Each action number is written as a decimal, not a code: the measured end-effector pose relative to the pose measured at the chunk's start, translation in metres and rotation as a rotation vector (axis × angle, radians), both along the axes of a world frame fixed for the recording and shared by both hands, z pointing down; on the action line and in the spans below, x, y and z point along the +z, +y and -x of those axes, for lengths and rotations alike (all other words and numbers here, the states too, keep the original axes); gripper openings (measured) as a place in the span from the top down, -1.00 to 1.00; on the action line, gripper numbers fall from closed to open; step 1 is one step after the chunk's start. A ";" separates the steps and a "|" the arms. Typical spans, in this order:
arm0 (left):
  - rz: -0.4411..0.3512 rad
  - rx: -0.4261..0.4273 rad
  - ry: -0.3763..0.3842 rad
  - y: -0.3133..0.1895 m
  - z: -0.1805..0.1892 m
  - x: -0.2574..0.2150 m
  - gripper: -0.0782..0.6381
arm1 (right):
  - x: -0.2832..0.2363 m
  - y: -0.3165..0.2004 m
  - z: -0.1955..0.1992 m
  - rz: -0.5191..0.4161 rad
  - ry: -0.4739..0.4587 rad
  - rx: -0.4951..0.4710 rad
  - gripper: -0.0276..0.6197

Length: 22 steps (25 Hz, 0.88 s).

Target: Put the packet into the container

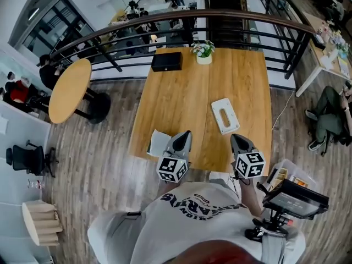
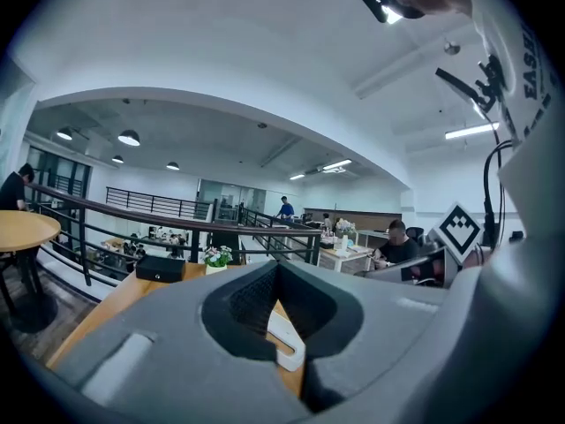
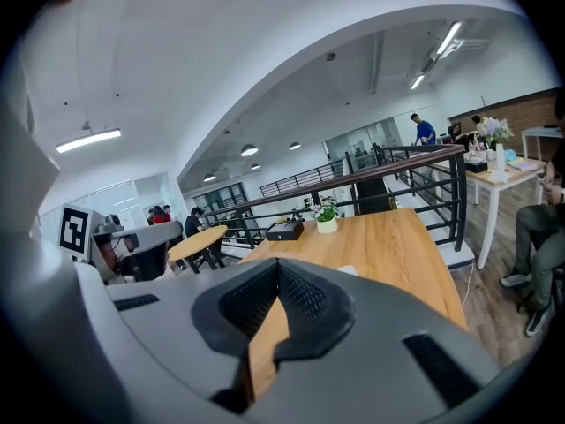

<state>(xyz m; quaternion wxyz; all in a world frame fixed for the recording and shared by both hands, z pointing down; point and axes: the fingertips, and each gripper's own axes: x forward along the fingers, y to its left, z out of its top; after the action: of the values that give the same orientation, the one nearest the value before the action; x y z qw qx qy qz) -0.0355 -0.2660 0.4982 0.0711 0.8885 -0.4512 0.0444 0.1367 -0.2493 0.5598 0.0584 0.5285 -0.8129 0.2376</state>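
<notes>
A whitish flat packet (image 1: 157,143) lies at the near left edge of the wooden table (image 1: 187,98), partly hidden by my left gripper (image 1: 187,135). A white oblong container (image 1: 225,115) with a slot in its top rests right of the table's middle; it also shows below the jaws in the left gripper view (image 2: 287,338). My left gripper (image 2: 276,268) is shut with nothing in it, right of the packet. My right gripper (image 1: 235,138) hovers over the near edge, just short of the container. Its jaws meet at the tip (image 3: 278,268) and hold nothing.
At the table's far edge stand a black box (image 1: 166,61) and a small flower pot (image 1: 204,52). A dark railing (image 1: 181,23) runs behind them. A round wooden table (image 1: 69,89) stands left. At right are a clear bin (image 1: 291,175), a screen on a stand (image 1: 297,199) and a seated person (image 1: 330,117).
</notes>
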 end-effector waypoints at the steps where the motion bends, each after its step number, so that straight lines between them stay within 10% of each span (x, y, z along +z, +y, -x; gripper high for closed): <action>1: -0.016 -0.012 0.003 -0.002 -0.001 -0.007 0.78 | -0.002 -0.002 -0.003 -0.007 0.002 -0.004 0.89; 22: -0.089 -0.027 0.067 -0.022 0.007 -0.048 0.78 | -0.048 -0.020 0.019 -0.069 0.037 -0.034 0.89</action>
<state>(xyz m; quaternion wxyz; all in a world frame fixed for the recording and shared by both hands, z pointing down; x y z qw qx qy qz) -0.0420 -0.2875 0.4506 0.0470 0.8857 -0.4619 -0.0065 0.1181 -0.2691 0.5114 0.0592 0.5206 -0.8282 0.1988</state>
